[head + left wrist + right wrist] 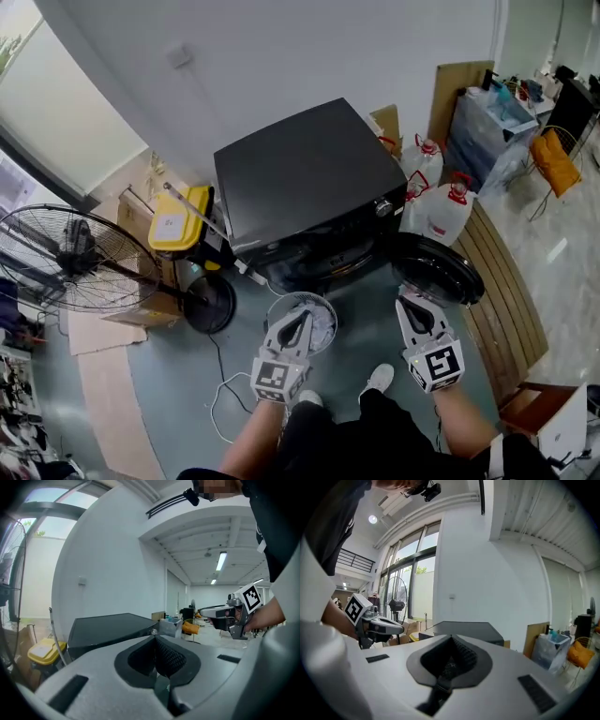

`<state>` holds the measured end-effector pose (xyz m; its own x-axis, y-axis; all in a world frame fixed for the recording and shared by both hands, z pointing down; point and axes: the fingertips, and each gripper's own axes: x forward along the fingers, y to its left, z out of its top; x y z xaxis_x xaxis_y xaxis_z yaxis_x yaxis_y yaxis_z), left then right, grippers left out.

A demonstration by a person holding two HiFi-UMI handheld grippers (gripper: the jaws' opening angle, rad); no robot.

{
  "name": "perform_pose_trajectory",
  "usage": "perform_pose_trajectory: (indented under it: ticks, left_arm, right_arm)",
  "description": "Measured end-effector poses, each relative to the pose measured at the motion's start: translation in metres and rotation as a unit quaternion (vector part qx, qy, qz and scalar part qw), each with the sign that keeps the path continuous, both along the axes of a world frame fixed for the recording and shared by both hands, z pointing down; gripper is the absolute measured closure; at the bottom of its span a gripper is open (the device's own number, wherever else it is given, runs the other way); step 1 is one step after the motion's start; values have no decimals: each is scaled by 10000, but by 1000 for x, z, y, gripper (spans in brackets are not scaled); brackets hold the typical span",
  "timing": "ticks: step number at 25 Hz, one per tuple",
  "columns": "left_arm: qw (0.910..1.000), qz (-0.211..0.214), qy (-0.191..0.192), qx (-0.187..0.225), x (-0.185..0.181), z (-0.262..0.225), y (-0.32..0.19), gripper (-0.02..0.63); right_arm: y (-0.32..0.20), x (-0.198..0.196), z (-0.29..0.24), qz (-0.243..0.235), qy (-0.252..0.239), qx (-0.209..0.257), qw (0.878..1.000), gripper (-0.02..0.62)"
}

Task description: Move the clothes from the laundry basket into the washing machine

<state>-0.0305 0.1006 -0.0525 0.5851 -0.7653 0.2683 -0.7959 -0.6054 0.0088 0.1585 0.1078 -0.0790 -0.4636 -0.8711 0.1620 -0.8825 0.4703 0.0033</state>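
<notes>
**Inspector:** Position of the load to be stated.

**Assessor:** Pale crumpled clothes (322, 325) are seen heaped in a round white openwork plastic laundry basket (324, 302). It is set on the grey floor just in front of the black box-shaped front-loading washing machine (305, 173). A black wire-caged standing fan (70, 258) and a yellow-lidded bin (178, 220) are noted further left, well apart from the basket.

**Inspector:** And the claws?

**Assessor:** The left gripper (302, 315) is held over the basket, its jaws pressed together with nothing between them. The right gripper (409, 305) is likewise closed and empty. It is held beside the round glossy black door (439, 270), which is swung open to the right.

**Inspector:** Governing relation?

**Assessor:** The basket is judged to lie below the left claw, which is aimed nearly level across the machine's smooth lid. That claw is the nearer of the two. A downward tilt and an opening of the jaws would be called for. The cloth is expected to be soft and to drape. The basket is round, so no long axis is to be reckoned.
</notes>
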Motion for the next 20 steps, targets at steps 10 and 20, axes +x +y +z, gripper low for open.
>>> perform_pose_trajectory:
  ticks: [10,20]
  left_arm:
    - [9998,-128,114,-92,-58,14,-18,601]
    - [9992,56,-188,-345,-114,82,-24,601]
  right_arm:
    - [-31,-80,3,-466,350,11,9983,589]
    - [-50,-166,63,-889,393,-264,9949,590]
